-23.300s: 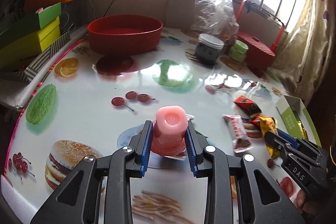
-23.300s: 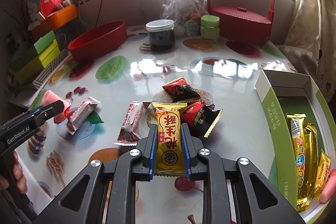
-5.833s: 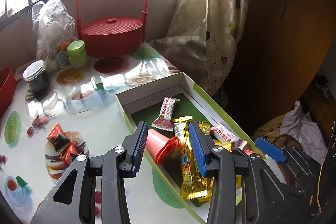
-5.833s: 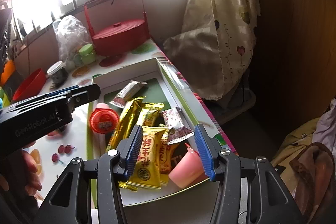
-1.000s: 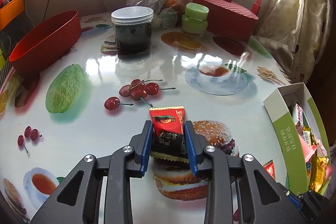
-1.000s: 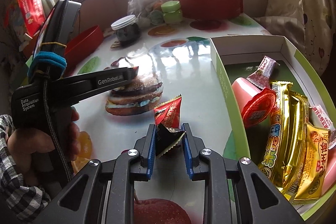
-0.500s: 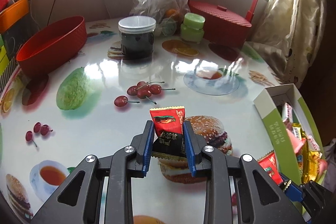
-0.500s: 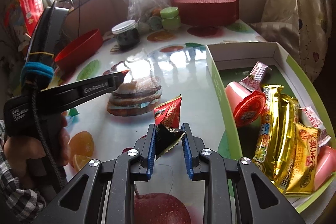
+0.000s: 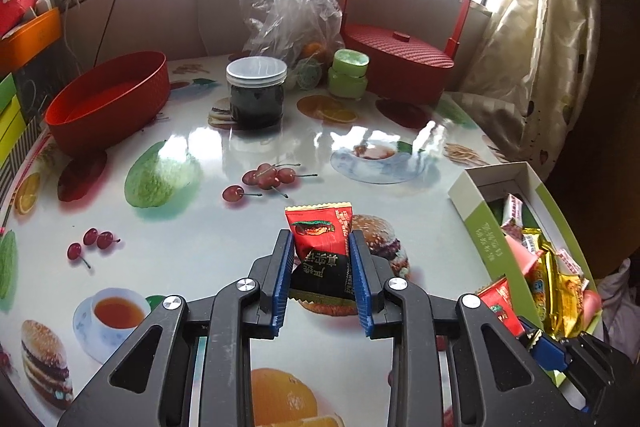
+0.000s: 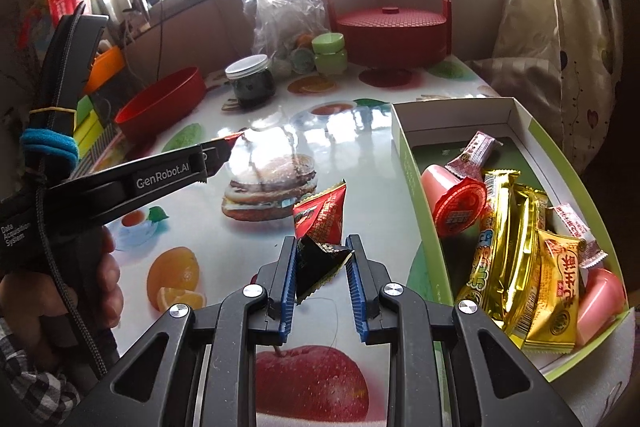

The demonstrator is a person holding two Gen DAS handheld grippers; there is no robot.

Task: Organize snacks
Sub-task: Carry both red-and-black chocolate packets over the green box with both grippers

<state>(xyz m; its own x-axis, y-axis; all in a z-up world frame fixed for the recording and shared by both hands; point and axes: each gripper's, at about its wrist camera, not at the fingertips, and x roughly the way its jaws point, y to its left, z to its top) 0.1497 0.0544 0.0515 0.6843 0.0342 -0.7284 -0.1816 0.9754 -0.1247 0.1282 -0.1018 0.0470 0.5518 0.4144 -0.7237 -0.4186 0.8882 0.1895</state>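
At lower centre of each wrist view, a red-and-black snack packet is clamped: one [image 9: 323, 251] by the left gripper [image 9: 322, 269], its long axis pointing up-frame, another [image 10: 320, 239] by the right gripper [image 10: 322, 267], tilted toward upper right. Both are held above the table [image 9: 192, 227], left of the green box [image 10: 408, 163].

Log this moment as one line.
left hand-held gripper: holds red packet | right hand-held gripper: holds packet | box: part-filled

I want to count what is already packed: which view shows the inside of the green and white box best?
The right wrist view: the green and white box lies open with nearly its whole floor and its snacks visible. The left wrist view catches it only at the right edge, steeply angled, its near end hidden behind the right gripper.
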